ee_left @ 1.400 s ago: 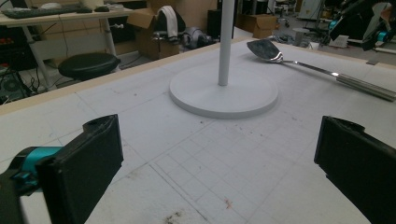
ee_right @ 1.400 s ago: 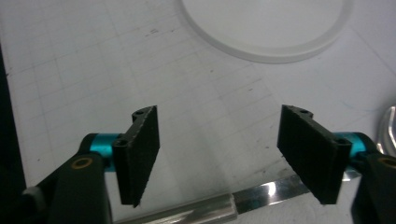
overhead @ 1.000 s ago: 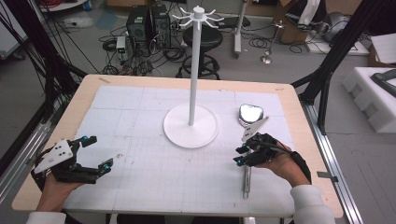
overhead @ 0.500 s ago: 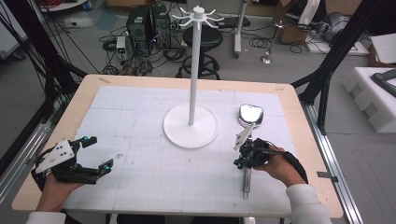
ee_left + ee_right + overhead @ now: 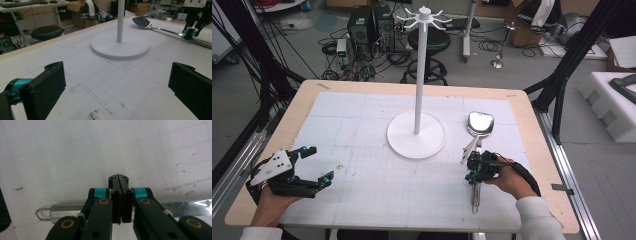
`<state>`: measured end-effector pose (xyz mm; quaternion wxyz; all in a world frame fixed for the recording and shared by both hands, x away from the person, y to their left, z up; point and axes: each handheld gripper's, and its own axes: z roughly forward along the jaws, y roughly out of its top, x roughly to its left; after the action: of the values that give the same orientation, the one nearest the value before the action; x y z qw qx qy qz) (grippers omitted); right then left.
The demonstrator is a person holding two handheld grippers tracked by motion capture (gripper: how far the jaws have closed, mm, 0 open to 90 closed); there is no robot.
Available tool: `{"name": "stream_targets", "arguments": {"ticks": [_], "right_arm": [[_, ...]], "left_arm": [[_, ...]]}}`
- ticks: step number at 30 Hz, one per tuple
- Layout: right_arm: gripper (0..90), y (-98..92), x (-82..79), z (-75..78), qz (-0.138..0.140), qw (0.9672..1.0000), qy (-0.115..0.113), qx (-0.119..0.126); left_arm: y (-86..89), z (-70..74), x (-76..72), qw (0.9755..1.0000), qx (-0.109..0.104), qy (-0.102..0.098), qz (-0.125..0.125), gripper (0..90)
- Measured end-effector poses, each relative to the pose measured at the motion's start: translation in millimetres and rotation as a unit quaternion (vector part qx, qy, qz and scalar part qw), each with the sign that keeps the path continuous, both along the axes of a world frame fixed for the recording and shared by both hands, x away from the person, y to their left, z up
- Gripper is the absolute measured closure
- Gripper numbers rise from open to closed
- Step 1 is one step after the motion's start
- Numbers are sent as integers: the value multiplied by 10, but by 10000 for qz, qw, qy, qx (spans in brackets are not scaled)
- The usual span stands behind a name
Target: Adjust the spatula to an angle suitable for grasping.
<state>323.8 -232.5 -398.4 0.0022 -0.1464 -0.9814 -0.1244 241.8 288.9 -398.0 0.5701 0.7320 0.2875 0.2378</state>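
Just right of the white stand's round base (image 5: 416,136), my right gripper (image 5: 475,170) points straight down over the handle of the metal spatula (image 5: 477,150); its jaws have just been closing and now meet, and I cannot tell whether they pinch the handle. The spatula lies flat on the white mat (image 5: 362,200), blade beside the base, looped handle end toward me. Well to the left of the base, my left gripper (image 5: 314,165) hovers low with jaws wide apart, holding nothing.

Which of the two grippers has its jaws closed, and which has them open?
The right gripper, closed over the ladle's handle. The left gripper is wide open, holding nothing.
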Motion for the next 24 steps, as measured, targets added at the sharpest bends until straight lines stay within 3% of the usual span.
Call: {"name": "stream_targets", "arguments": {"ticks": [14,24], "right_arm": [[900,-136,-21,-33,-147,9989,-3,-443],[900,-401,-37,-25,-450,9981,-36,-417]], "left_arm": [[0,-1,2,10000,26,11,3,17],[-12,-6,1,10000,36,33,-4,17]]}}
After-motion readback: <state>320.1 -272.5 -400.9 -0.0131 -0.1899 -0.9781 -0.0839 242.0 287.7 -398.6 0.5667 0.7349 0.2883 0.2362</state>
